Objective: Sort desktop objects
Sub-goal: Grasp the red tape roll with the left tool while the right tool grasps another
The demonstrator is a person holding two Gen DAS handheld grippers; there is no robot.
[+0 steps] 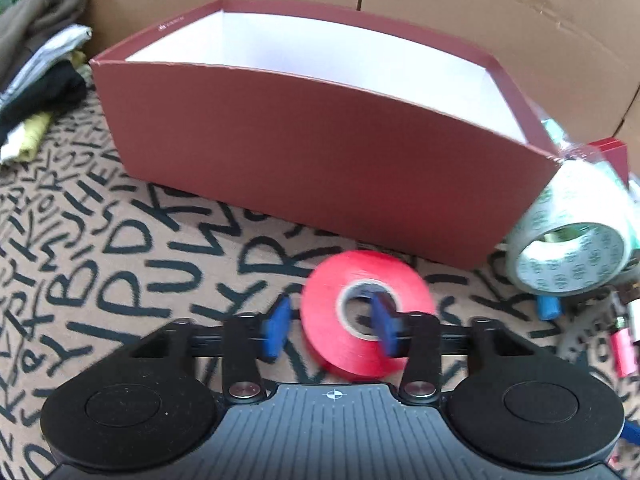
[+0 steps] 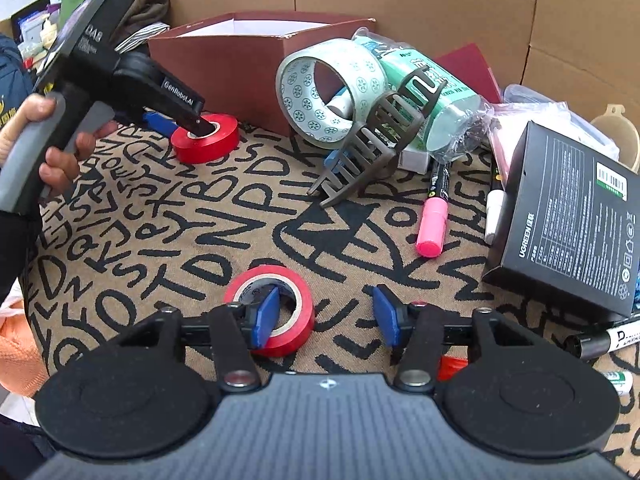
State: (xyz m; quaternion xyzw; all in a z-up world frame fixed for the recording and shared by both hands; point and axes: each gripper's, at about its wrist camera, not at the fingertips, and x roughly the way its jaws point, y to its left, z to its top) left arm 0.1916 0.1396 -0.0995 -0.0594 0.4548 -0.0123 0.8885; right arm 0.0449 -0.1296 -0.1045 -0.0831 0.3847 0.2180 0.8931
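My left gripper (image 1: 330, 326) is open around one side of a red tape roll (image 1: 366, 312): the right finger is inside the roll's hole, the left finger outside it. The roll lies on the lettered cloth in front of a dark red box (image 1: 304, 140) with a white inside. The right wrist view shows the same left gripper (image 2: 182, 118) at that roll (image 2: 206, 136) beside the box (image 2: 224, 64). My right gripper (image 2: 324, 318) is open and empty above the cloth. Its left finger (image 2: 262, 318) overlaps a second red tape roll (image 2: 276, 308).
A large patterned tape roll (image 2: 320, 92), a brown hair claw (image 2: 380, 140), a green wrapped packet (image 2: 436, 96), a pink marker (image 2: 432, 224), a black UGREEN box (image 2: 572, 224) and more markers lie at the right. Folded clothes (image 1: 40, 80) lie left. Cardboard walls stand behind.
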